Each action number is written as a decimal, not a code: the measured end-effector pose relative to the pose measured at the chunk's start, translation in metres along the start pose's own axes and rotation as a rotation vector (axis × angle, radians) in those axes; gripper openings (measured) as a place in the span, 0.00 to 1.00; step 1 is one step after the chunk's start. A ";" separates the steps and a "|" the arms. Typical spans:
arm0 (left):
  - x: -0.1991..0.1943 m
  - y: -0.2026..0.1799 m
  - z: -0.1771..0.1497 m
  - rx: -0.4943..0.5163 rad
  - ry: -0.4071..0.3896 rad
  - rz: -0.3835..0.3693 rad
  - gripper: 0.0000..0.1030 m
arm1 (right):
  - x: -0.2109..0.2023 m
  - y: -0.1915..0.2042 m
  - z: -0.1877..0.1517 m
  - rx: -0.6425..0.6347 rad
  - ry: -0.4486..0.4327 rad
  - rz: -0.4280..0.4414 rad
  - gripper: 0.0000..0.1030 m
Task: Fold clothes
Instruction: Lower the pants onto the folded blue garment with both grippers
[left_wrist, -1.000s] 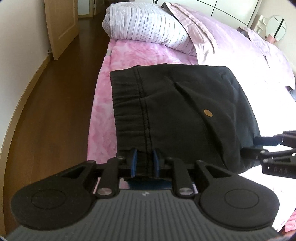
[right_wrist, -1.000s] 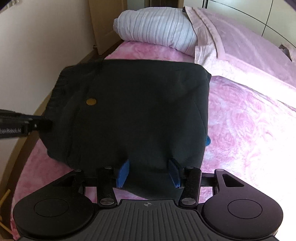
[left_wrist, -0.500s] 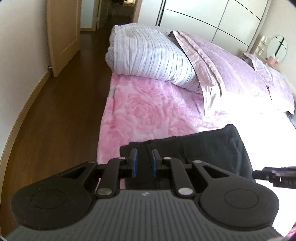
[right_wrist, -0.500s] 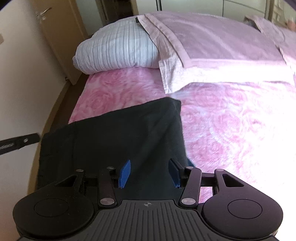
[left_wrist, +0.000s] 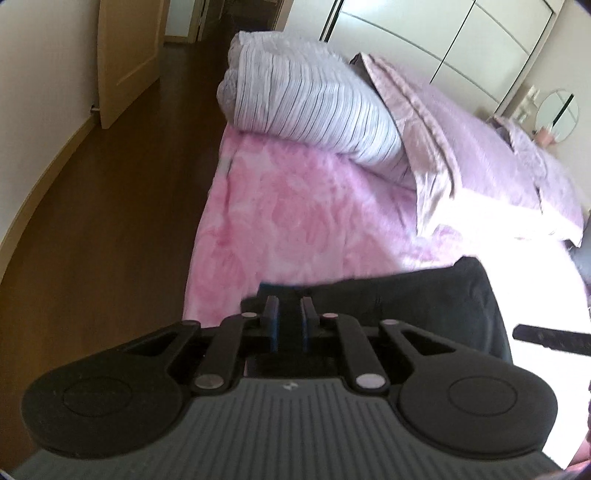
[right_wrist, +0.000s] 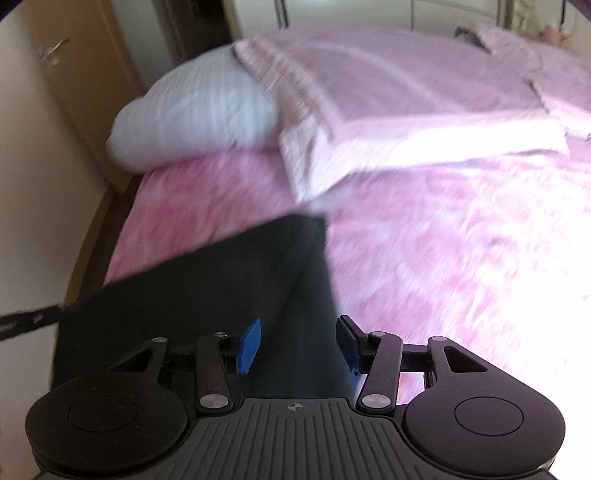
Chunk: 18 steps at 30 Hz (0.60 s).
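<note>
A black garment lies across the near part of the pink rose-patterned bed. My left gripper sits at the garment's left end. Its jaws are nearly together and still closing, with dark cloth filling the narrow gap. In the right wrist view the garment runs from the bed down under my right gripper. That gripper's blue pads stand wide apart with a thick fold of the cloth between them. Each gripper's finger shows at the edge of the other's view: the right one and the left one.
A striped white pillow and a folded lilac quilt lie further up the bed. Dark wooden floor, a wall and a wooden door are to the left of the bed. A round mirror stands at the far right.
Both grippers have moved up the bed with the garment. It covered much of both views; now it is a shorter band near the fingers. The left jaws have narrowed.
</note>
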<state>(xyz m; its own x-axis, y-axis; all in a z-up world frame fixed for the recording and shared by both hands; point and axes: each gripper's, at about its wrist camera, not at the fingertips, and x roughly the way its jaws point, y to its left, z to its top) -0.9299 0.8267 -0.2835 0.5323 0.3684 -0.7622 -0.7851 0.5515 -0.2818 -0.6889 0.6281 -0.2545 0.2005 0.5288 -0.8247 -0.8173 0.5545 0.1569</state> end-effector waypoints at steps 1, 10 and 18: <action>0.005 0.000 0.002 0.008 0.008 0.006 0.09 | 0.006 -0.005 0.006 0.009 -0.010 -0.003 0.49; 0.018 0.014 0.001 -0.010 0.013 0.055 0.09 | 0.035 -0.025 0.015 0.100 0.075 0.085 0.49; -0.066 -0.014 -0.048 0.055 0.102 0.000 0.08 | -0.038 0.000 -0.038 -0.149 0.070 0.172 0.49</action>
<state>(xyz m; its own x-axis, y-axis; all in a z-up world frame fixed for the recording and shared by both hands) -0.9694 0.7592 -0.2571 0.4948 0.2916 -0.8186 -0.7654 0.5923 -0.2516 -0.7166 0.5832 -0.2434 0.0174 0.5584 -0.8294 -0.9078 0.3564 0.2209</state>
